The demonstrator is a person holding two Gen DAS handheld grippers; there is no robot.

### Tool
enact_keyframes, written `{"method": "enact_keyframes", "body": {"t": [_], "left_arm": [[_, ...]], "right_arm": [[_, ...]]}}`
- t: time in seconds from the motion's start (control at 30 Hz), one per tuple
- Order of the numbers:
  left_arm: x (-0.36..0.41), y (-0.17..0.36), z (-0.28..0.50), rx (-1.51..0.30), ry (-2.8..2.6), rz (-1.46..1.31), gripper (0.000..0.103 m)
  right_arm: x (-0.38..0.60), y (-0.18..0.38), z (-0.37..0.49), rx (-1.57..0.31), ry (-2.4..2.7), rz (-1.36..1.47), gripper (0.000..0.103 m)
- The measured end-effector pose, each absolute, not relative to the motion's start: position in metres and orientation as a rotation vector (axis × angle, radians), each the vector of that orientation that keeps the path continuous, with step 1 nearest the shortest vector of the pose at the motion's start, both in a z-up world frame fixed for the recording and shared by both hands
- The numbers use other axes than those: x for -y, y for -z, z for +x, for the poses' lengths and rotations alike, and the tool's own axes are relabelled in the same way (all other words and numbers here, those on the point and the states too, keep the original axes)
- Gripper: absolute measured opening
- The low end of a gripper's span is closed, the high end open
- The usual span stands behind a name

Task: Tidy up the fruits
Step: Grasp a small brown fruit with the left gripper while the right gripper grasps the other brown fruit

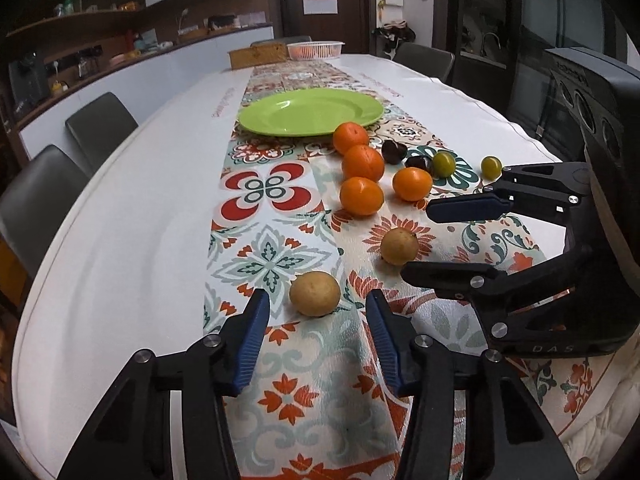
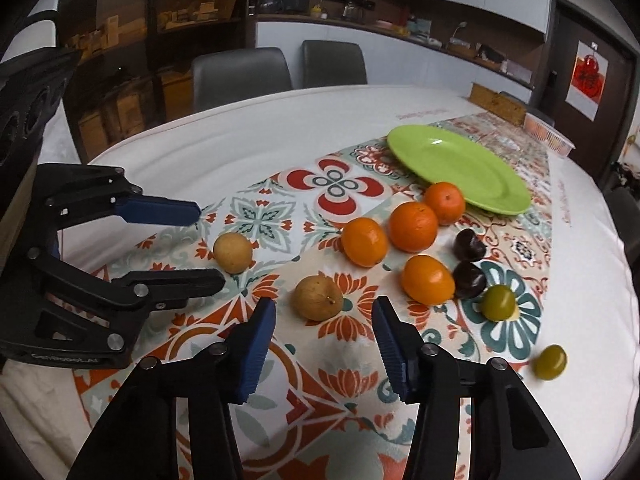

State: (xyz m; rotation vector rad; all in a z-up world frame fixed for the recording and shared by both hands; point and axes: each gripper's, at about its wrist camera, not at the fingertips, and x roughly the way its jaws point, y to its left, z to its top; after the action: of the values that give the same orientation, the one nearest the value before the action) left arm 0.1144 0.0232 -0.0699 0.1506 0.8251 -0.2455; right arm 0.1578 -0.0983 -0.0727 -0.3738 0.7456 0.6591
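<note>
Two round tan fruits lie near me on the patterned runner. My left gripper (image 1: pixel 317 303) is open, and one tan fruit (image 1: pixel 315 293) sits between its blue fingertips with a gap on each side. My right gripper (image 2: pixel 324 307) is open too, around the other tan fruit (image 2: pixel 319 297), which its pads do not touch. Each gripper also shows in the other's view: the right gripper (image 1: pixel 417 240) and the left gripper (image 2: pixel 211 245). Beyond lie several oranges (image 1: pixel 362 196), two dark fruits (image 1: pixel 394 151) and two green fruits (image 1: pixel 444 164). The green plate (image 1: pixel 280 120) is bare.
A white cloth with a patterned runner (image 1: pixel 276 256) covers the long table. At the far end stand a wooden box (image 1: pixel 258 56) and a white basket (image 1: pixel 316 49). Grey chairs (image 1: pixel 100 124) line the left side. A counter with shelves runs behind them.
</note>
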Motion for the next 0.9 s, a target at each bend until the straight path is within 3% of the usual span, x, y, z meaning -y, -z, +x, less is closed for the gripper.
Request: {"method": "enact_keyframes", "body": {"t": [0.1,0.27,0.33,0.5,0.6,0.9], "left_arm": [[-0.023,0.074,0.118,-0.843,0.250,0.153,0.046],[-0.023,0.076,0.125,-0.862,0.255,0.138,0.043],[-0.023,0.077,0.128,-0.870,0.251,0.136,0.040],[-0.026,0.077,0.130,-0.888,0.244,0.102,0.030],[-0.028,0.076,0.132,-0.893,0.234,0.076,0.030],[-0.026,0.063,0.126,-0.869,0.209,0.071,0.030]], "right_arm": [[0.097,0.074,0.162,-0.752,-0.669,-0.376,0.045],[0.092,0.080,0.169,-0.777,-0.688,-0.367,0.044],[0.092,0.081,0.171,-0.789,-0.695,-0.362,0.038],[0.090,0.083,0.176,-0.807,-0.698,-0.339,0.036],[0.089,0.083,0.177,-0.812,-0.701,-0.332,0.031],[0.095,0.076,0.174,-0.790,-0.693,-0.275,0.030]]}}
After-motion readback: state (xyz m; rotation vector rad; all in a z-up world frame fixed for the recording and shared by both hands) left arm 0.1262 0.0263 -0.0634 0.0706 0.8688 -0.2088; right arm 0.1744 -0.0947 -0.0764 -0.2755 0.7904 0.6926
